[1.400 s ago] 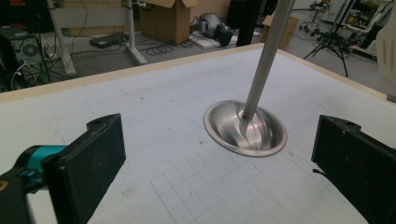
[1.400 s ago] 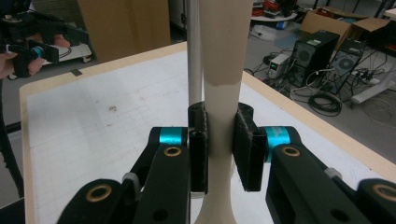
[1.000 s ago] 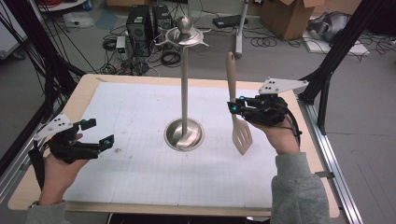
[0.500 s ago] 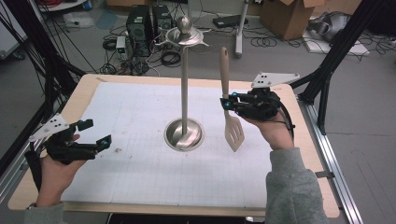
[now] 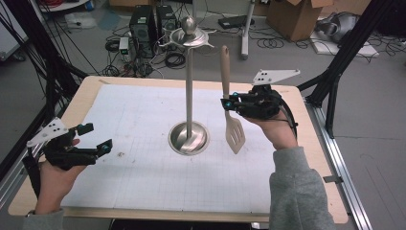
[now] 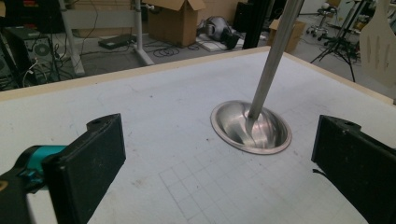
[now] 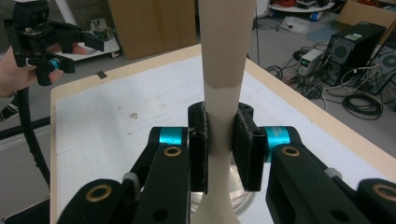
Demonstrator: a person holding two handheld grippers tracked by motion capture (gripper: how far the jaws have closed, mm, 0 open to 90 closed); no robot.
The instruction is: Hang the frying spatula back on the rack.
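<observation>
A pale wooden slotted spatula (image 5: 235,135) hangs upright with its blade down, right of the metal stand's pole (image 5: 189,91). My right gripper (image 5: 229,105) is shut on the spatula's neck; in the right gripper view its pads (image 7: 246,144) clamp the handle (image 7: 226,56) from both sides. The stand has a round dished base (image 5: 179,143) and a hooked top with a ball (image 5: 190,34). My left gripper (image 5: 97,136) is held low at the table's left, open, with nothing between its jaws. In the left gripper view the stand's base (image 6: 233,122) lies ahead and the spatula blade (image 6: 379,42) shows at the top right.
A white gridded mat (image 5: 139,177) covers the wooden table (image 5: 316,158). Behind the table lie computer towers (image 5: 143,21), cables and cardboard boxes (image 5: 297,17). A black frame leg (image 5: 342,57) stands at the right.
My right gripper has carried the spatula a little to the left, closer to the stand's pole. The left gripper has kept still.
</observation>
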